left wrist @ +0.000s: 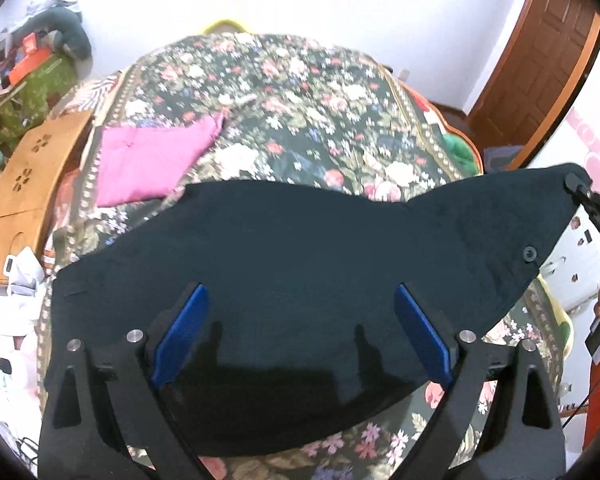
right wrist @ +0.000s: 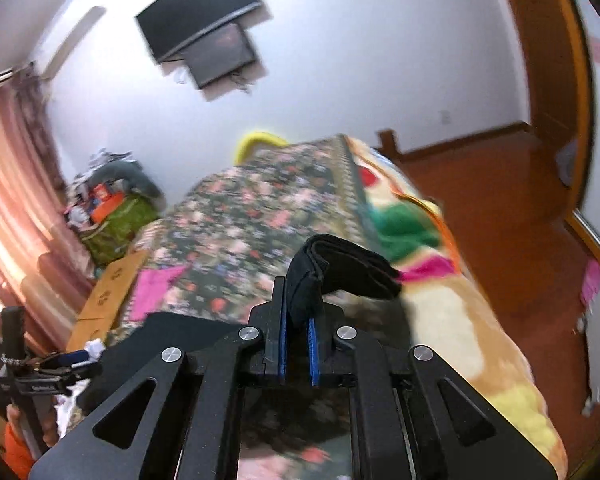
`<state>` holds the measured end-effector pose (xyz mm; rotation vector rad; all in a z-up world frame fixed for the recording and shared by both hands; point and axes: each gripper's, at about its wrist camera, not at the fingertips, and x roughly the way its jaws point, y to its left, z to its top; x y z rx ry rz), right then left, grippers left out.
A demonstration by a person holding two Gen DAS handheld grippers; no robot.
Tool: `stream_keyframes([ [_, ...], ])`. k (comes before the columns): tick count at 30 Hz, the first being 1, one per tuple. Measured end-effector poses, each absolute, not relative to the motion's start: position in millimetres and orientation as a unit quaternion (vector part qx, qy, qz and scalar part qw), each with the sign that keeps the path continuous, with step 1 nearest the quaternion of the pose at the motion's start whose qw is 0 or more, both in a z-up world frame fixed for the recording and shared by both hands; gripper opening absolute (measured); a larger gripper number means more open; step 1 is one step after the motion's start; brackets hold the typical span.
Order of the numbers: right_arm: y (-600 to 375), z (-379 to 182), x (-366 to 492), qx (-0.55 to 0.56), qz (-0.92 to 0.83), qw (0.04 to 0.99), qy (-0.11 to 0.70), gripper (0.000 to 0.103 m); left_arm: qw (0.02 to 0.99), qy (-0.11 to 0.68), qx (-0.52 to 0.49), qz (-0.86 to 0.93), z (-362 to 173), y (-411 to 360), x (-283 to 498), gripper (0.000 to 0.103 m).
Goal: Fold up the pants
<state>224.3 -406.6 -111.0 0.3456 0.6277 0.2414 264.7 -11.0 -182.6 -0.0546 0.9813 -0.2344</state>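
Observation:
Dark navy pants lie spread across the floral bedspread. My left gripper is open, its blue pads wide apart just above the middle of the pants, holding nothing. My right gripper is shut on the pants' waistband corner and holds it lifted off the bed. In the left wrist view the right gripper shows at the far right, pinching the raised corner near a dark button.
A pink folded cloth lies on the bed's left side. A wooden lap tray and clutter sit at the left edge. A colourful blanket covers the bed's right side. A wooden door and floor are at the right.

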Motion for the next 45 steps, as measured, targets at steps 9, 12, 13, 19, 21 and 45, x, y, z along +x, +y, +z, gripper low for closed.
stream_keyframes([
  [9, -308, -89, 250, 0.121, 0.222, 0.919, 0.301, 0.007, 0.889, 0.442, -0.073, -0.096, -165, 31, 249, 0.095],
  [12, -272, -94, 257, 0.102, 0.26, 0.907, 0.314, 0.007, 0.889, 0.44, -0.083, -0.089, -164, 42, 245, 0.095],
  [13, -262, -97, 259, 0.099, 0.27, 0.903, 0.321, 0.007, 0.89, 0.439, -0.085, -0.085, -164, 44, 243, 0.095],
  [19, -193, -141, 264, 0.066, 0.328, 0.86, 0.386, 0.007, 0.89, 0.44, -0.101, -0.07, -167, 63, 235, 0.095],
  [21, -172, -164, 260, 0.047, 0.343, 0.843, 0.413, 0.007, 0.888, 0.442, -0.104, -0.067, -169, 67, 232, 0.095],
  [45, -222, -155, 252, -0.019, 0.323, 0.862, 0.391, 0.061, 0.896, 0.437, -0.027, -0.066, -168, 29, 265, 0.095],
])
